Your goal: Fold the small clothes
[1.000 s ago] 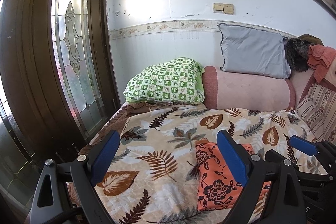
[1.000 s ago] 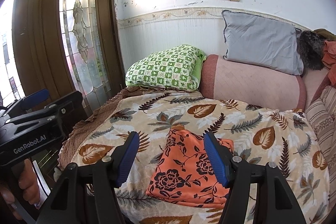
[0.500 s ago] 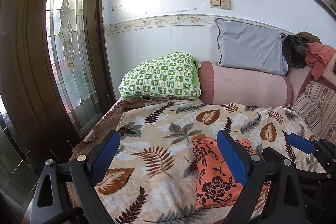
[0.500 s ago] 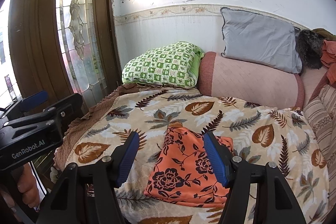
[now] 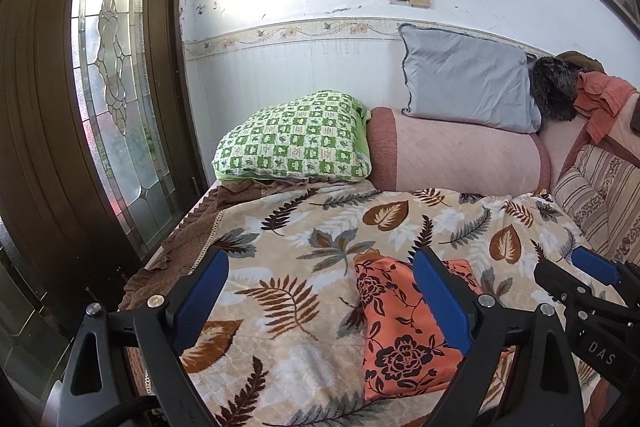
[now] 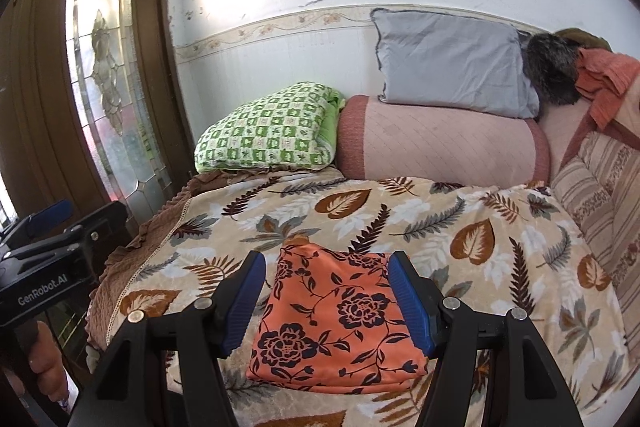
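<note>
- The right gripper (image 6: 326, 303), a black frame with blue ribbed pads, has its jaws wide apart and holds nothing; it hangs above the near edge of the bed.
- The left gripper (image 5: 320, 301), of the same black and blue build, is also spread wide and empty. It stands to the left of the right one, which shows at the right edge of the left wrist view.
- Between the right gripper's fingers lies the orange cloth with dark flower print (image 6: 336, 319), already a compact flat rectangle with straight edges. It rests on the beige plush blanket with brown leaf pattern (image 6: 460, 227), near the front edge, touched by neither tool.
- Behind the blanket are a green checked pillow (image 6: 268, 131), a pink quilted bolster (image 6: 440, 143) and a grey pillow (image 6: 448, 63) leaning on the wall.
- My judgement: the folding of this piece looks finished, and both tools are free from it.
- The next move probably calls for another small garment, or for one more fold; for that a gripper must come down to a cloth edge and close on it without dragging the layers.
</note>
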